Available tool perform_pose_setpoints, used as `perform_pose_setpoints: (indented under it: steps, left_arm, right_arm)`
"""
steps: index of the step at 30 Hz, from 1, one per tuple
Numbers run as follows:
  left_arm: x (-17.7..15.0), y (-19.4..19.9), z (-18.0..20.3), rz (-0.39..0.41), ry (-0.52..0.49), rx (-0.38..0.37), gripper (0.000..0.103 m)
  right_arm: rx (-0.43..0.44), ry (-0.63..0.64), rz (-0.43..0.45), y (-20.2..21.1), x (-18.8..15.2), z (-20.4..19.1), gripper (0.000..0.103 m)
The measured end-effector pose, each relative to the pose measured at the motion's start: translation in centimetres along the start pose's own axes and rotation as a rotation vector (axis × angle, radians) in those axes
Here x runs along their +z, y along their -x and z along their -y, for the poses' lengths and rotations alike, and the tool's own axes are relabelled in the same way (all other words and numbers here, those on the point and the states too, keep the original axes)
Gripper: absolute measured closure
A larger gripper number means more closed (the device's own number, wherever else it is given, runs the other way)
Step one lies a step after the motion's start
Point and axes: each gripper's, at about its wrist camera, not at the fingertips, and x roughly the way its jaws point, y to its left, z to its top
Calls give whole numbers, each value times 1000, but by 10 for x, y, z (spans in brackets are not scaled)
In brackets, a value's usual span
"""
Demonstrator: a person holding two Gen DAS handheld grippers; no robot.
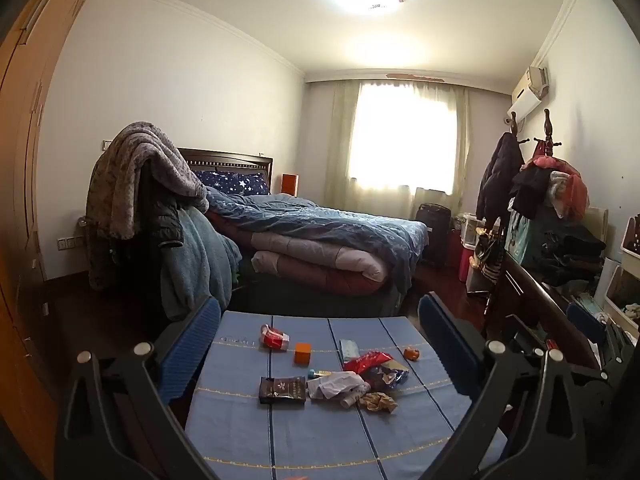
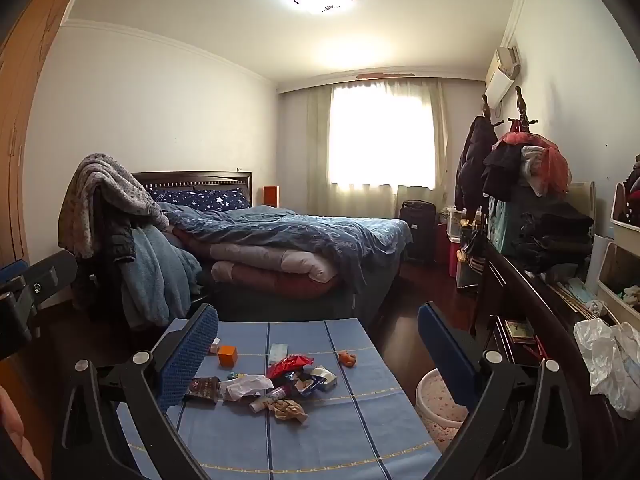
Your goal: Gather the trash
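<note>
Trash on blue cloth, both grippers idle

Left gripper (image 1: 320, 344) gapes wide, empty. Crumpled wrappers, dark brown pouch (image 1: 282, 389), orange cube (image 1: 303, 353) litter the blue striped tablecloth (image 1: 240, 420). Right gripper (image 2: 318, 344) gapes too; pale round bin (image 2: 438, 404) just beside the table.

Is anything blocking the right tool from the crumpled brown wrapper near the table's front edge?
Nothing visible does. The right tool is open and empty, and the crumpled brown wrapper lies at the near edge of the litter pile, with only bare blue tablecloth in front of it.

Gaping left tongs (image 1: 320, 328) above littered table (image 1: 240, 420)
</note>
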Motion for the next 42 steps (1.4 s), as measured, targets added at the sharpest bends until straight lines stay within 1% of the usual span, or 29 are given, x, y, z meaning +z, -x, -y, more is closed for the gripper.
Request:
perform_pose_setpoints:
  steps: [6, 7, 13, 14, 21, 22, 25, 28, 29, 36, 42]
  left_arm:
    - [-1, 2, 5, -4, -5, -4, 3]
    - [-6, -2, -3, -8, 9, -2, 3]
    - [-12, -8, -3, -13, 13, 0, 3]
    - [-8, -8, -3, -18, 12, -2, 3]
    - [-7, -14, -2, -33, 12, 6, 3]
    - [-7, -15, -2, -34, 12, 6, 3]
    - [-9, -19, -1, -42, 13, 9, 3]
    - [-8, -25, -1, -55, 15, 12, 3]
    - [-8, -27, -1, -61, 16, 12, 3]
    - [-14, -50, 2, -111, 20, 21, 3]
    - [-23, -90, 0, -181, 24, 32, 3]
  right_arm:
    - [0, -1, 0, -1, -1, 0, 4]
    - [1, -1, -2, -1, -1, 0, 4]
    - [3, 0, 0, -2, -2, 0, 4]
    - [2, 1, -1, -2, -2, -1, 4]
    - [4, 3, -5, 0, 2, -2, 4]
    - [5, 3, -7, -2, -8, 0, 4]
    - [7, 3, -17, -16, -13, 2, 4]
    - [9, 2, -29, -20, -15, 2, 4]
    - [8, 4, -35, -21, -11, -3, 4]
    - [9, 5, -81, -39, -16, 0, 4]
    - [11, 3, -140, -69, -23, 1, 4]
